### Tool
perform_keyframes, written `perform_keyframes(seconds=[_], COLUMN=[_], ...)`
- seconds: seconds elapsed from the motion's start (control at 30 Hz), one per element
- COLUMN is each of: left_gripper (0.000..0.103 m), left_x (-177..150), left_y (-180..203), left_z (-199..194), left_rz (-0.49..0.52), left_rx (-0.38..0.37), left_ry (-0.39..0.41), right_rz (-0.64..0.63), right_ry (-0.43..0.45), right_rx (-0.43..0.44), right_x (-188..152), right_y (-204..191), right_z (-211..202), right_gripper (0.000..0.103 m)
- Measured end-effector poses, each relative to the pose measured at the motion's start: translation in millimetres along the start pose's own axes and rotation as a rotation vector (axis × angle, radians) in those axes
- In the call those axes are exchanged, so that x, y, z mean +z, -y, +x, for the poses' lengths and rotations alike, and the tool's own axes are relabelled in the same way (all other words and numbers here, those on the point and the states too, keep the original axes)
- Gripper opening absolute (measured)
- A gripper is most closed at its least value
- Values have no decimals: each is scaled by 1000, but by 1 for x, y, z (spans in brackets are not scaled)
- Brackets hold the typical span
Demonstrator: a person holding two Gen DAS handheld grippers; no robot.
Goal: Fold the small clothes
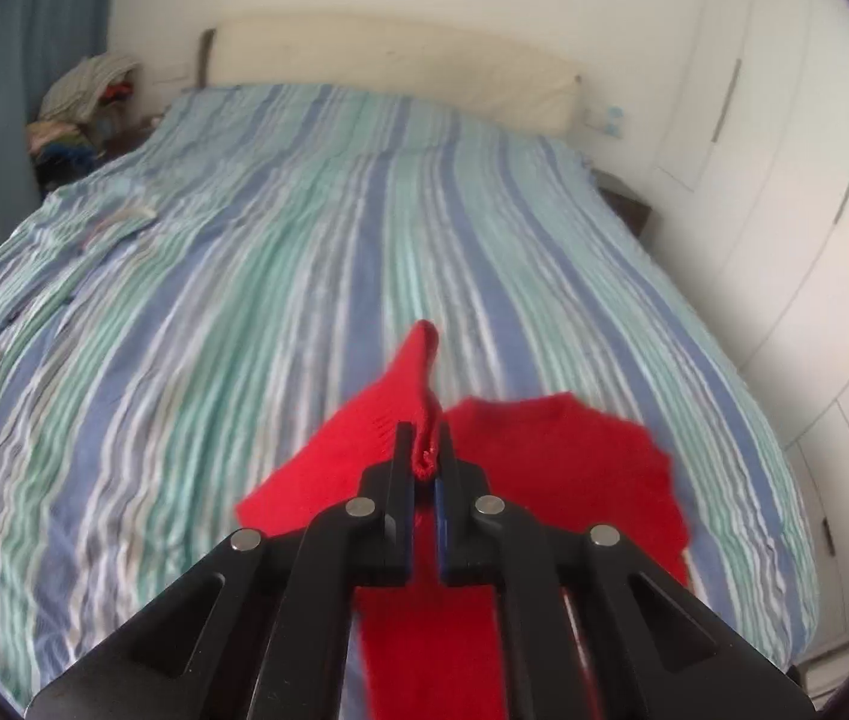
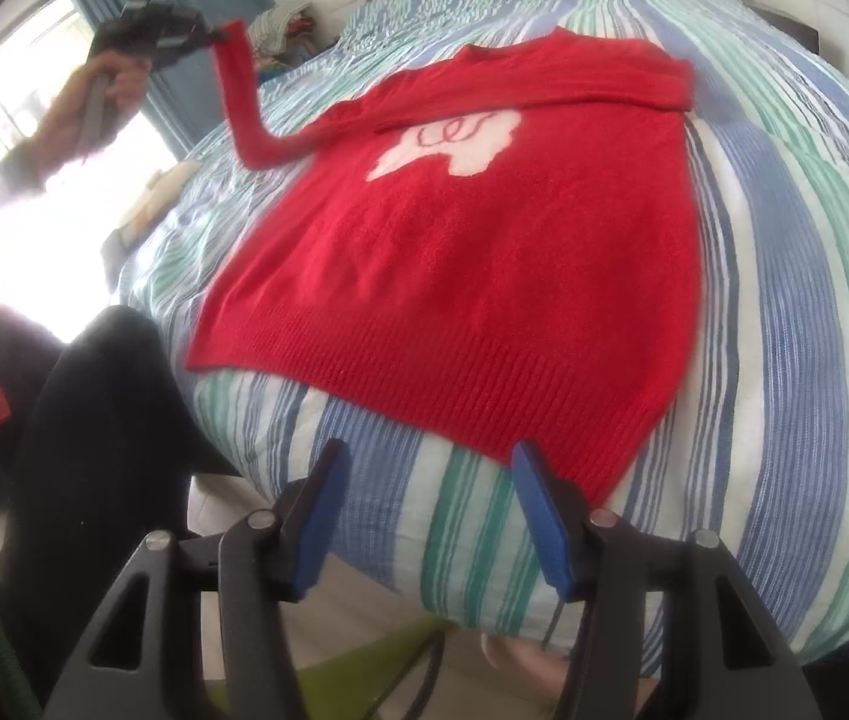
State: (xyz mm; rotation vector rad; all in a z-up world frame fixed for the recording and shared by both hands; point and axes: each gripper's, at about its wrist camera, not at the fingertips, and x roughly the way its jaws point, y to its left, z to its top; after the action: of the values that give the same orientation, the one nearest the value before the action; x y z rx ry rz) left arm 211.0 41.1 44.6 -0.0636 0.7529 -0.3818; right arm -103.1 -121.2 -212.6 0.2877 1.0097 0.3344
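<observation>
Black linkage arms with blue-padded fingers fill the bottom of both wrist views. At the left, the left gripper [image 1: 424, 450] is seen with its jaws drawn narrow and clamped on the cuff of a red sleeve [image 1: 418, 372], the knit edge being pinched between the pads. From the right wrist view the same left gripper [image 2: 208, 33] is shown raised high above the bed's left side, gripped by the person's left hand [image 2: 94, 96] with the forearm angled upward, and the sleeve [image 2: 244, 114] is drawn up from the bedding in a curved hanging band. Further right, the red sweater [image 2: 454, 276] is laid flat, front up, on the striped duvet [image 2: 784, 300], near the foot edge of the bed; a white motif [image 2: 460, 144] is visible on its chest, and the other sleeve is folded across the top near the collar. The ribbed hem is turned toward the camera. At the right, the right gripper [image 2: 430, 480] is held low just off the bed's edge, its jaws spread wide and gripping nothing, with the hem just beyond its right fingertip. A cream headboard [image 1: 400, 66] and white wardrobe doors [image 1: 784, 150] are seen beyond the bed.
</observation>
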Motion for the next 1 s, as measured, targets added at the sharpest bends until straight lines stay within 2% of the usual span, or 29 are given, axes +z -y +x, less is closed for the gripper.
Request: perform_keyframes(seconds=[0.07,0.1,0.17,0.2,0.23,0.33,0.43,0.5,0.6,0.67,0.8,0.87,0.9,0.97,1.0], left_gripper=[4,8,43,75,79,79,78,78,78,78,77,74,68,41,5], left_x=[6,5,-7,-17,-28,-56,-78,-101,-136,-157,-179,-179,-177,-171,-170], left_y=[52,73,103,110,111,82,27,-7,-43,-50,-32,-24,-23,-30,-38], left_z=[15,25,53,65,72,85,85,72,61,61,76,94,104,122,129], left_rz=[58,75,84,77,64,4,-73,-87,-22,55,189,223,222,168,108], left_rx=[-80,-113,-139,-109,-82,-68,26,111,183,205,203,242,286,353,339], left_ry=[-8,-26,-112,-148,-151,-187,-205,-205,-248,-284,-292,-266,-246,-228,-238], right_rz=[6,12,30,40,51,76,89,107,135,144,121,99,87,69,61], right_ry=[13,20,27,29,29,35,52,57,61,52,17,1,-2,0,2], right_rx=[3,3,-2,-3,1,12,23,27,31,35,33,23,16,0,-10], right_x=[-1,-1,-1,-2,-2,-4,-7,-7,-5,-3,-3,-3,-3,-2,-2], right_y=[1,3,7,10,12,17,20,24,30,32,26,21,18,14,13], right_z=[-4,-5,-7,-7,-7,-9,-15,-15,-13,-8,1,4,4,3,2], right_gripper=[56,56,56,56,56,56,56,56,56,56,56,56,56,56,56])
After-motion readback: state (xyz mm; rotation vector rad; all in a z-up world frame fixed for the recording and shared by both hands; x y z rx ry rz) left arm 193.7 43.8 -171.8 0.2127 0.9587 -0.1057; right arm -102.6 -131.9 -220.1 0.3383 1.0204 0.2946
